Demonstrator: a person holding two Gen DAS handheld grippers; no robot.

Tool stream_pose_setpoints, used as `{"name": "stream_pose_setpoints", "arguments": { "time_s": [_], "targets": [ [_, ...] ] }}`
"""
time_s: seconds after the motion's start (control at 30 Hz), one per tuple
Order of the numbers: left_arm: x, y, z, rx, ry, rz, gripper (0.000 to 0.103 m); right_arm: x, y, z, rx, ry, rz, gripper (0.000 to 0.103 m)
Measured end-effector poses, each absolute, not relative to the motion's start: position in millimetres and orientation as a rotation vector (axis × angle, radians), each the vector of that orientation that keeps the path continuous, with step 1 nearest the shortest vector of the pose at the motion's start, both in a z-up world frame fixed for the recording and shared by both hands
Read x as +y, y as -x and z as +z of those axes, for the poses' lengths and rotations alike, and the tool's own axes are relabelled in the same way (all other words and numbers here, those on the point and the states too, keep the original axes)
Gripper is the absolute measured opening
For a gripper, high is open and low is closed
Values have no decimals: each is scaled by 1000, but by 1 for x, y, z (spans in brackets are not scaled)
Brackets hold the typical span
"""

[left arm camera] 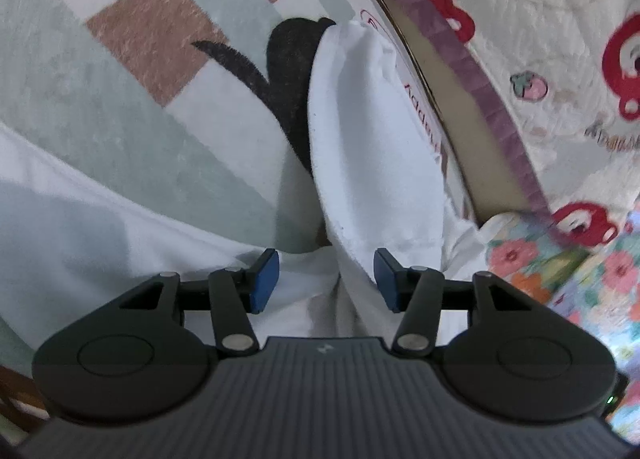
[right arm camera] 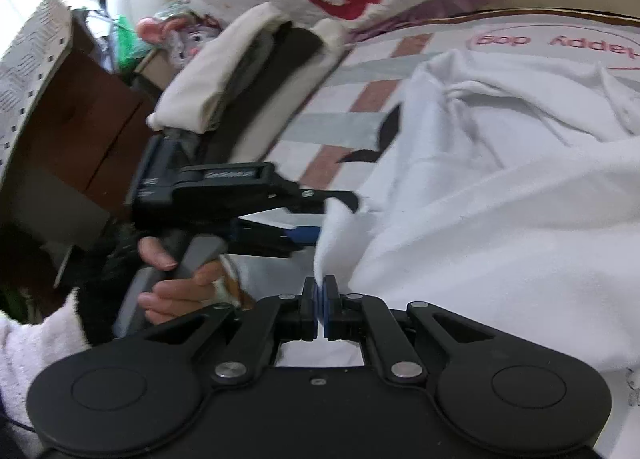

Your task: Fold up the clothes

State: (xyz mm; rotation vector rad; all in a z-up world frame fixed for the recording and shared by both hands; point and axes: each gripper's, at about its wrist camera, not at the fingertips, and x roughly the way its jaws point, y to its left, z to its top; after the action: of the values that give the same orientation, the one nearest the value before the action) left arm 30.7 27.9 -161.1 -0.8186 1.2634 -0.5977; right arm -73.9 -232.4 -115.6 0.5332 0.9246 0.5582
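Two grippers work on one white garment (left arm camera: 372, 147) spread over a checked blanket (left arm camera: 120, 59) of pale green, white and brown squares with a black animal shape.

In the left wrist view, the left gripper (left arm camera: 326, 279) has its jaws apart, blue pads (left arm camera: 264, 279) facing each other across a raised fold of the white cloth that runs up between them. The pads do not press the cloth. To the right lie a purple band (left arm camera: 480, 75) and a quilt with red bears (left arm camera: 560, 19).

In the right wrist view, the right gripper (right arm camera: 321, 307) has its jaws together, clamped on a corner of the garment (right arm camera: 500, 199), which rises from the pads. The left gripper (right arm camera: 304, 219) comes in from the left, held by a hand (right arm camera: 180, 279), its tips at the same cloth edge. Behind it sits a stack of folded clothes (right arm camera: 240, 71) and a cardboard box (right arm camera: 80, 119).
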Motion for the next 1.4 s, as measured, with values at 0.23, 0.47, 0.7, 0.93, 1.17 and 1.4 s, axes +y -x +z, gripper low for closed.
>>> {"name": "stream_pose_setpoints", "arguments": {
  "time_s": [0.23,0.47,0.7,0.93,1.17,1.4],
  "targets": [
    [1,-27,-129,1180,501,-763,2,-208,71,-101,946,-455,679,4],
    [29,-28,-79,892,147,-510,2,-263,71,-67,849,-417,485,47],
    [40,-33,-91,911,123,-409,2,-334,43,-57,842,-324,39,48],
    [38,-32,-106,957,122,-401,2,-372,1,-91,945,-400,-112,49],
    [47,-35,-108,954,193,-413,2,-408,-22,-140,958,-677,-209,52],
    [47,-30,-96,867,196,-418,2,-377,-37,-115,909,-400,-168,10]
  ]
}}
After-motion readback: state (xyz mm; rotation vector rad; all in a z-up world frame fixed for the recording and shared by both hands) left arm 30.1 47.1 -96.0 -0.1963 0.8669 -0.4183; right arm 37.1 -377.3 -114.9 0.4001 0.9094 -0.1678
